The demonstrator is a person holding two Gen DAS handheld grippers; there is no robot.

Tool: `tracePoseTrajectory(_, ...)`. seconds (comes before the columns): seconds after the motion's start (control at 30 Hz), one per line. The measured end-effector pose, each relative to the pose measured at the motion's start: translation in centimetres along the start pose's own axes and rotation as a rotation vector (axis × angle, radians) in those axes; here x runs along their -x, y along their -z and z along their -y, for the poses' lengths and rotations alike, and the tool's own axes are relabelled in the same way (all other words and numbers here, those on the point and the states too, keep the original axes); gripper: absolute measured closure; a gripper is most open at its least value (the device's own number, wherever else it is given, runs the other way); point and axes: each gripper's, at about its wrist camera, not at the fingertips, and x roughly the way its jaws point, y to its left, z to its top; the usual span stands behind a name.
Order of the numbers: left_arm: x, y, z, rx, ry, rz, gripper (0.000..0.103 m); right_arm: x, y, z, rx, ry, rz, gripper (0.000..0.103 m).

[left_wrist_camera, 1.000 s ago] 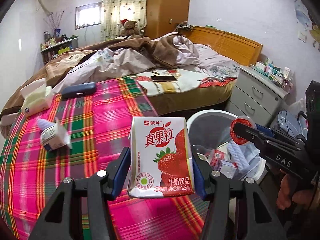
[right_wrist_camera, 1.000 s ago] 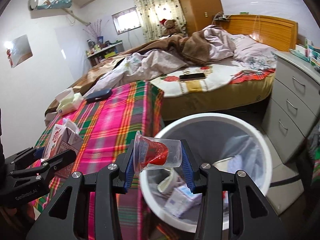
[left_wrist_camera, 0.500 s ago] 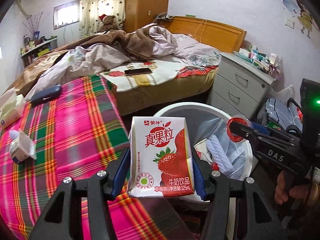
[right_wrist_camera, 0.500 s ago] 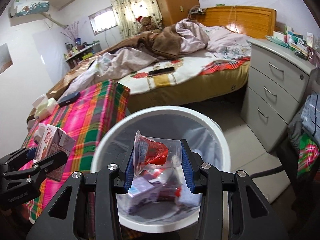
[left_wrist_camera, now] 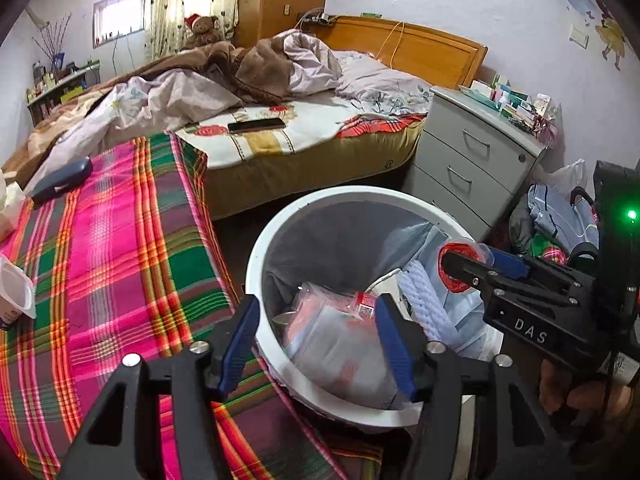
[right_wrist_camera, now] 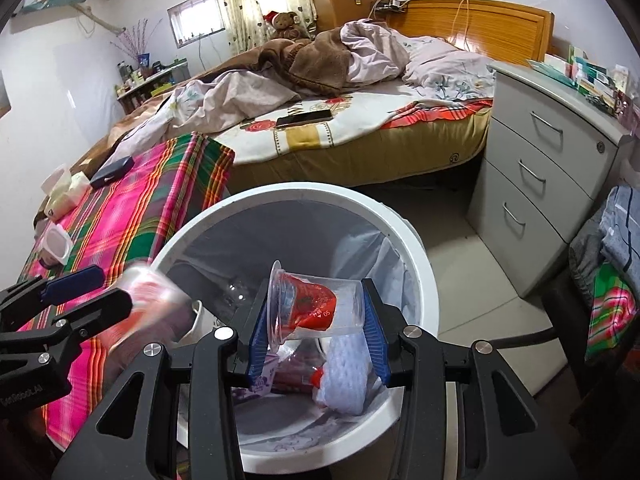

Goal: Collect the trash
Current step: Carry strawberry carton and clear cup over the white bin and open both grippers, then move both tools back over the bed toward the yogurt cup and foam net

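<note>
Here, over the white bin (right_wrist_camera: 416,248), the left gripper (left_wrist_camera: 316,340) spreads its fingers, the blurred milk carton (right_wrist_camera: 148,308) dropping free, while the right gripper (right_wrist_camera: 316,332) clamps a clear cup (right_wrist_camera: 316,304) above the rim.

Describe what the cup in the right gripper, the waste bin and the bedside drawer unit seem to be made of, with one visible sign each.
Cup: thin clear plastic, glossy; the red crumpled wrapper inside shows through its wall.
Waste bin: probably white moulded plastic, with a smooth, slightly shiny rim and a thin translucent liner.
Drawer unit: grey painted, metal or wood, unclear; handles look like shiny metal.
</note>
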Motion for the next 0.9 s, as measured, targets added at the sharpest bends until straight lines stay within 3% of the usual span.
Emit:
tracePoseTrajectory(0.27, 0.9, 0.2, 0.2, -0.009, -0.002, 0.024, 0.036, 0.5, -0.2, -0.1, 0.018, 0.008, 0.020, 0.047)
tracePoseTrajectory(0.9, 4.8, 1.3, -3.2, 0.049, -0.061, 0.087, 0.035, 2.9, -0.4, -3.2, 0.071, -0.027, 0.091, 0.046)
